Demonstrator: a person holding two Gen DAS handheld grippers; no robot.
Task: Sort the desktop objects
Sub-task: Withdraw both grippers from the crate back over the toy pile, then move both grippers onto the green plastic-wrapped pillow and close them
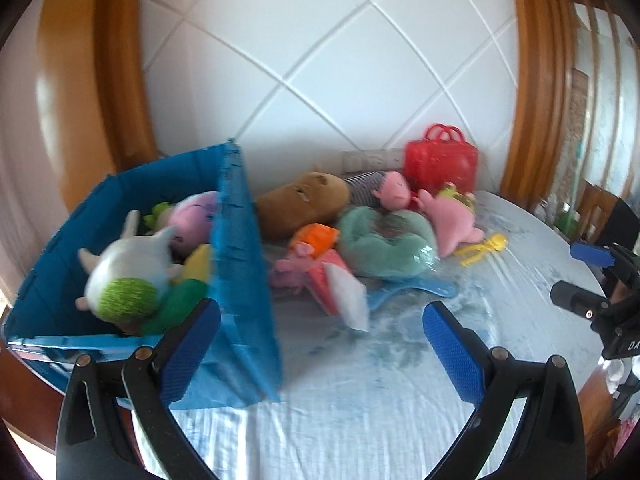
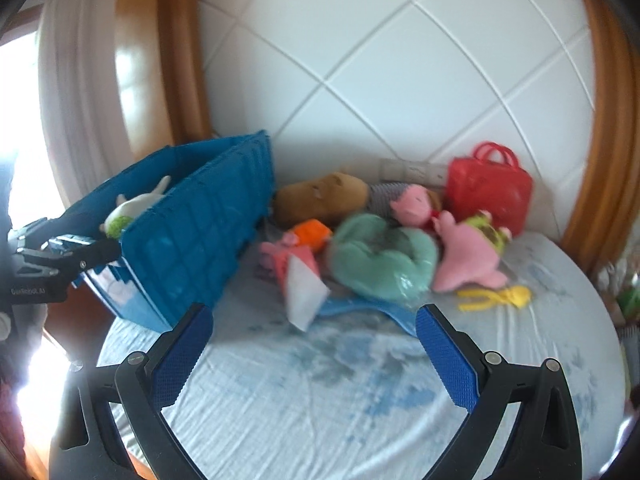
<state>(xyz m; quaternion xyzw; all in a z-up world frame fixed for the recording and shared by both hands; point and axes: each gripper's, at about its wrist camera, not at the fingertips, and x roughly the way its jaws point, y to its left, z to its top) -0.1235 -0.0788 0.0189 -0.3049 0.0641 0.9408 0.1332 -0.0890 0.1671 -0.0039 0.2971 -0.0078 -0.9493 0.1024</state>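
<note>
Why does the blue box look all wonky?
The blue box is tilted: in the right wrist view its near end looks lifted off the table, leaning toward the left side. The soft toys inside are heaped at one end. Both hand-held grippers are open and hold nothing.

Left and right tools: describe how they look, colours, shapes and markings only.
Both the left tool and the right tool have black curved arms with round silver rivets, ending in flat fingers faced with bright blue knurled pads. White lettering on each black body is too blurred to read. No cables or sleeves show.
</note>
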